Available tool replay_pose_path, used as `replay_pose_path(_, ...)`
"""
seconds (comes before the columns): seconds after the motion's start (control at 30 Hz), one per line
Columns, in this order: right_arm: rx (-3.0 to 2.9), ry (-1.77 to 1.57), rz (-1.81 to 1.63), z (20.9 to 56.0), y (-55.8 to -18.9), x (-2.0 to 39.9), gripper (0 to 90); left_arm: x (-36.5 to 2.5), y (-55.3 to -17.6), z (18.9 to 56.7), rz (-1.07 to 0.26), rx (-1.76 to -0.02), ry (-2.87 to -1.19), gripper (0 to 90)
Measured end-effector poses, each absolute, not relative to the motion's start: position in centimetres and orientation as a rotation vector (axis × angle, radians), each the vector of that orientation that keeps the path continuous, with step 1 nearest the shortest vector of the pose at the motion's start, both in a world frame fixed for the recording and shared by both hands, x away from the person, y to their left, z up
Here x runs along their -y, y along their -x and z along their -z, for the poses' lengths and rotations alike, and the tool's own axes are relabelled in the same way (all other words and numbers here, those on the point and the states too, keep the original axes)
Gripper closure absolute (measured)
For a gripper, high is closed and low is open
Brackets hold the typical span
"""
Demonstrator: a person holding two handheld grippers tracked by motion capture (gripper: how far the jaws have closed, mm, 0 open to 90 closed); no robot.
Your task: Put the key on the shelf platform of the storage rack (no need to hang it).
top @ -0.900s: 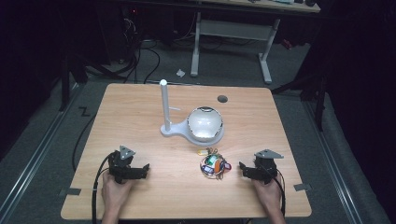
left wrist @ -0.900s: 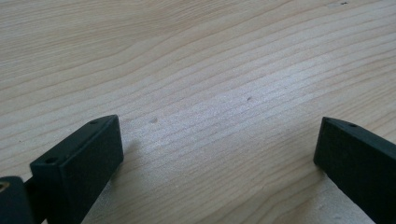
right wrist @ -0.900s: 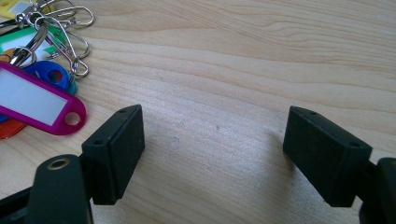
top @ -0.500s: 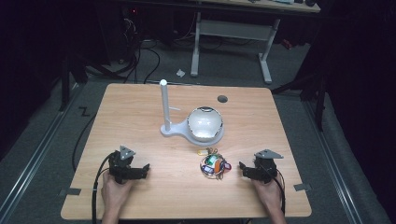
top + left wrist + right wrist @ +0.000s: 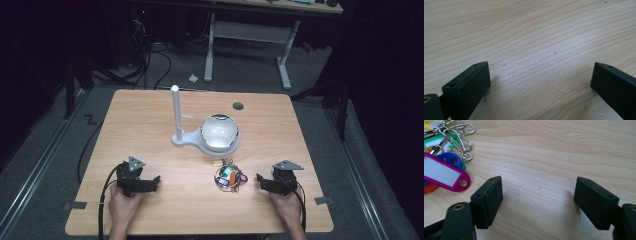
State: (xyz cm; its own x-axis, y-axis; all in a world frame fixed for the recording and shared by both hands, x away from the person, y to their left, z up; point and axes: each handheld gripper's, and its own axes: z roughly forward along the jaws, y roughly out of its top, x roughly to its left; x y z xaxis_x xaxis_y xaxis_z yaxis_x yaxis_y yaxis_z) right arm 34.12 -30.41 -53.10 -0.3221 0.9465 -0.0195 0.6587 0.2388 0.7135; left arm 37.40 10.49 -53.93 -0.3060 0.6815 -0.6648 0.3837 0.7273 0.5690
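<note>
Right gripper [image 5: 261, 180]: jaws wide apart, nothing between them, resting low on the table [image 5: 150, 115] near its front right edge.
Left gripper [image 5: 152, 181]: jaws also spread wide over bare wood, holding nothing, near the front left.
Key tags [image 5: 229, 176]: a loose bunch of coloured tags on metal rings, just beside the right gripper's tips, not touching.
Open room: bare wood between the two grippers.
Tag axis: the purple tag [image 5: 444, 173] lies flat, its long axis slanting across the right gripper view.
Stand [image 5: 176, 116]: upright, behind the bunch, beside a white bowl [image 5: 219, 132].

A bunch of coloured key tags [image 5: 228, 176] on metal rings lies flat on the table.
</note>
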Motion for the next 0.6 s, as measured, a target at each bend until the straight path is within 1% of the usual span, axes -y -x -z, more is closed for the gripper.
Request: replay_pose_path(0.6,-2.046,-1.490,-0.841,53.11,-33.98,30.11,21.2,-10.47,-37.39,53.94,-0.378,-1.933,-0.815,2.9)
